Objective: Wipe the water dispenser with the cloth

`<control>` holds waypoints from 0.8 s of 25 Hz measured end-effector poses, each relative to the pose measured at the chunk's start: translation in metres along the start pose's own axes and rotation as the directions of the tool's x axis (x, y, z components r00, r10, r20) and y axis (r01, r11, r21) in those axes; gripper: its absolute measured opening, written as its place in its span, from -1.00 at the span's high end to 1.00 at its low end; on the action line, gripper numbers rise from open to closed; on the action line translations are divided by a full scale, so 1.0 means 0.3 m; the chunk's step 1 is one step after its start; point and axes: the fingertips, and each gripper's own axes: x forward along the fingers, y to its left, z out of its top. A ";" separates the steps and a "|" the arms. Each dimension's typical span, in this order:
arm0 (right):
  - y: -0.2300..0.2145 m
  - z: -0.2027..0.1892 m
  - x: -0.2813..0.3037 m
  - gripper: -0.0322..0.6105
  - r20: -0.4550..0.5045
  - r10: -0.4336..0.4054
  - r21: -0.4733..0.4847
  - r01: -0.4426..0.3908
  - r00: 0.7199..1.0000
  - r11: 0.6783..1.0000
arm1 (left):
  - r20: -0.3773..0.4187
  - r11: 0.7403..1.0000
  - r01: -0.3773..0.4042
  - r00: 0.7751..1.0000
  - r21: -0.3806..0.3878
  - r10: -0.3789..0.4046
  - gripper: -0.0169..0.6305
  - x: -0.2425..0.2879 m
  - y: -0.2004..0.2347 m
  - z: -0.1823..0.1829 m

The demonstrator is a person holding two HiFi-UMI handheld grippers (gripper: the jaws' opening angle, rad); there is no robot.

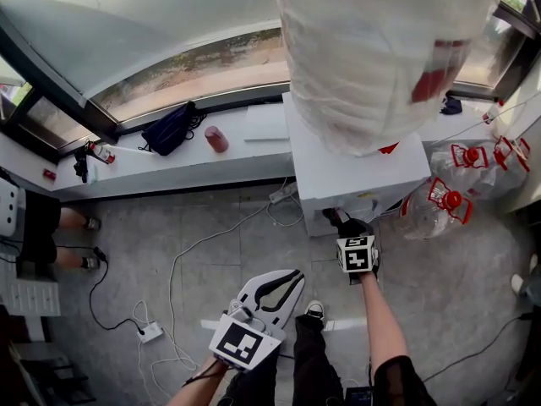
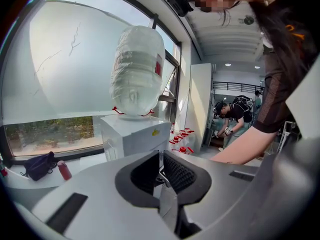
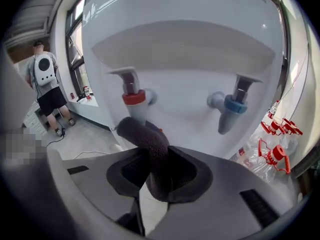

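The water dispenser (image 1: 359, 174) stands against the window ledge (image 1: 258, 127), a large bottle (image 1: 380, 49) upended on top. On the ledge to its left lie a bag (image 1: 169, 128) and, just beside it, a small container (image 1: 216, 139). Spare bottles (image 1: 444, 203) crowd the floor (image 1: 211, 252) at the dispenser's right. The right tool (image 1: 353, 225) sits at the dispenser's front, the cloth (image 3: 150, 154) between its jaws just under one tap (image 3: 134, 96), possibly touching. The left tool (image 1: 275, 288) hangs nearer the person, over the floor.
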 end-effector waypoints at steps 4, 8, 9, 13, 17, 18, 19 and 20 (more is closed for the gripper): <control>-0.115 -0.019 -0.001 0.58 -0.006 -0.044 0.024 0.044 0.999 0.999 | -0.010 1.000 0.019 1.000 0.011 -0.019 0.86 0.053 -0.027 0.003; -0.275 -0.044 -0.023 0.58 0.004 -0.112 0.150 0.110 0.994 0.983 | -0.015 0.999 0.033 0.999 0.020 -0.033 0.86 0.095 -0.049 0.008; -0.313 -0.053 -0.031 0.58 0.003 -0.127 0.167 0.124 0.992 0.978 | -0.018 0.999 0.034 0.999 0.021 -0.034 0.86 0.102 -0.052 0.010; -0.455 -0.096 -0.073 0.58 -0.010 -0.187 0.204 0.185 0.982 0.961 | -0.026 0.999 0.038 0.999 0.010 -0.037 0.86 0.134 -0.064 0.011; -0.569 -0.138 -0.120 0.58 -0.016 -0.232 0.250 0.228 0.973 0.941 | -0.042 0.998 0.055 0.998 0.020 -0.055 0.86 0.167 -0.089 0.003; -0.594 -0.151 -0.135 0.58 -0.018 -0.242 0.253 0.238 0.970 0.938 | -0.044 0.998 0.061 0.997 0.022 -0.060 0.86 0.174 -0.097 0.003; -0.616 -0.164 -0.151 0.58 -0.021 -0.251 0.255 0.248 0.968 0.935 | -0.044 0.998 0.066 0.997 0.023 -0.065 0.86 0.181 -0.104 0.005; -0.634 -0.178 -0.164 0.58 -0.026 -0.258 0.256 0.256 0.966 0.932 | -0.043 0.997 0.068 0.997 0.024 -0.067 0.86 0.186 -0.108 0.007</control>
